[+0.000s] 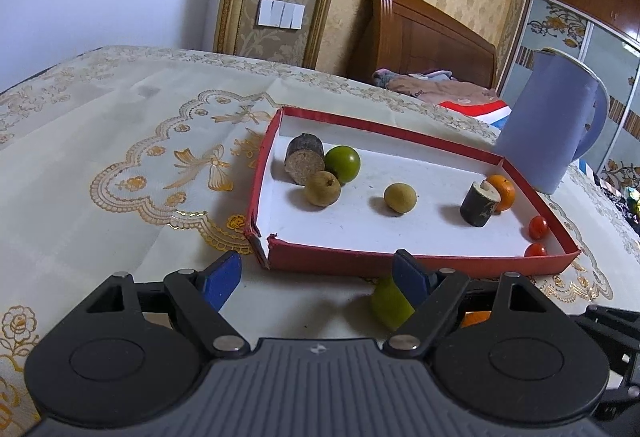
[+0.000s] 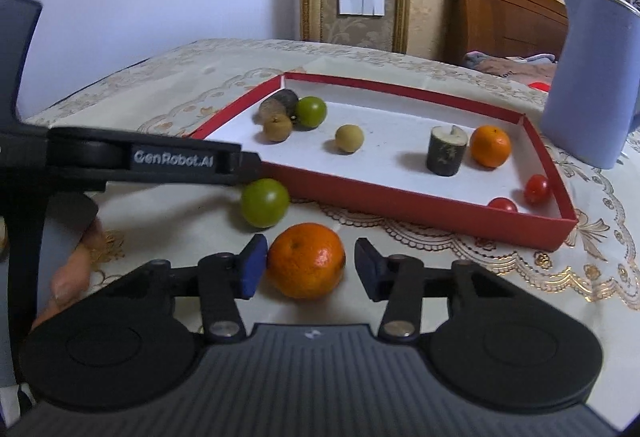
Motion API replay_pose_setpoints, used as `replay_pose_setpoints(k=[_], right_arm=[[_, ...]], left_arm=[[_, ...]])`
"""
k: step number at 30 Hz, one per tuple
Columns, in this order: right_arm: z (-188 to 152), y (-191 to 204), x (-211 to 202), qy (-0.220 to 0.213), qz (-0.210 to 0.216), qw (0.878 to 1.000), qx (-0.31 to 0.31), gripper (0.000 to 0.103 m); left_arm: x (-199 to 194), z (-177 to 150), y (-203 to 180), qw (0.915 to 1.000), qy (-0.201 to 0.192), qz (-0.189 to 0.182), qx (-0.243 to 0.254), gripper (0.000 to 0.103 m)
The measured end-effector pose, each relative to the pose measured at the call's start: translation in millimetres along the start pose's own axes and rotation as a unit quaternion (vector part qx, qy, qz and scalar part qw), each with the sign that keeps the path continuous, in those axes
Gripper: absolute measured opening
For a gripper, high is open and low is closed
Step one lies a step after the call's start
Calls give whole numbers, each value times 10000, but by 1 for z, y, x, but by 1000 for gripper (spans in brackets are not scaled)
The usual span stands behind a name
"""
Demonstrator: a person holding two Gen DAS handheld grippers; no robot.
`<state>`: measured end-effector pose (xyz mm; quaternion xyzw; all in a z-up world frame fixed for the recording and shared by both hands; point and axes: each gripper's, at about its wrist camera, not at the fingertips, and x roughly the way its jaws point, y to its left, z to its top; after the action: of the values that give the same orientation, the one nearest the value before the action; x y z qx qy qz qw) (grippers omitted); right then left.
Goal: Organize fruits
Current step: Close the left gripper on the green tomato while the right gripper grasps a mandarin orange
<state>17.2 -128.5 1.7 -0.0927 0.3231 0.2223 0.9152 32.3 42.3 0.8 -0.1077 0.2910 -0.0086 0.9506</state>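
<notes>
Bench (image 1: 120, 141) under a cream cloth with gold embroidered scallops; pale wall upper left of both frames, gold-patterned wallpaper with a white switch plate (image 1: 280, 13) at top centre, a wooden headboard (image 1: 424, 33) and bedding beyond. Lilac-blue jug (image 1: 548, 121) stands at the right, just beside the box's far right corner.

Red box (image 2: 400, 201) with white floor sits mid-frame. Inside: two dark cut stem pieces, a green fruit, two brownish round fruits, an orange (image 2: 490, 146), two small red tomatoes (image 2: 537, 188) in the near right corner.

Outside the box, in the lower centre of the right wrist view: a tangerine (image 2: 306, 260) on the cloth between the right gripper's (image 2: 306, 269) blue-padded fingers. Left pad touches or nearly touches the peel; right pad stands just clear. Not gripped.

Green lime (image 2: 265, 202) lies just behind the tangerine, near the box's front wall. Left gripper (image 1: 316, 279) fingers spread wide, holding nothing; its right finger (image 1: 410, 277) sits in front of the lime, contact unclear.
</notes>
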Motion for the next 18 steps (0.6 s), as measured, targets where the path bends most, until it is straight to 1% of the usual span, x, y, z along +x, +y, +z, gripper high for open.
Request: replay_pose_setpoints(k=[1, 2, 3, 4, 6, 9, 10, 11, 12, 14, 18], right_arm=[[-2, 3, 5, 119, -4, 9999, -111, 46], [-4, 4, 9, 97, -62, 9999, -65, 59], [-6, 4, 10, 67, -153, 9999, -21, 65], [-5, 3, 9, 67, -133, 9999, 5, 65], [-4, -1, 9, 37, -120, 9999, 89, 61], [-4, -3, 10, 4, -166, 9998, 141, 58], [-4, -2, 9, -38, -208, 9997, 134, 54], [-4, -2, 9, -40, -271, 9996, 115, 44], [-5, -2, 9, -34, -313, 9995, 88, 41], [-4, -4, 8, -34, -305, 9994, 139, 41], [-5, -17, 4, -112, -666, 9972, 306, 41]], left_arm=[[0, 0, 0, 10000, 6, -6, -16, 82], [1, 0, 1, 10000, 21, -7, -29, 82], [1, 0, 1, 10000, 31, 1, -40, 82], [1, 1, 2, 10000, 31, 2, -54, 82], [0, 1, 3, 9999, -10, -22, -110, 82], [0, 2, 4, 9999, 8, -51, -127, 82], [0, 2, 4, 9999, 9, -65, -123, 82], [-1, 2, 3, 9999, 1, -69, -115, 82], [-1, 1, 3, 9999, -13, -68, -102, 82], [-2, 1, 2, 9999, -29, -95, -66, 82], [-4, -1, -3, 9998, -61, -159, 85, 82]])
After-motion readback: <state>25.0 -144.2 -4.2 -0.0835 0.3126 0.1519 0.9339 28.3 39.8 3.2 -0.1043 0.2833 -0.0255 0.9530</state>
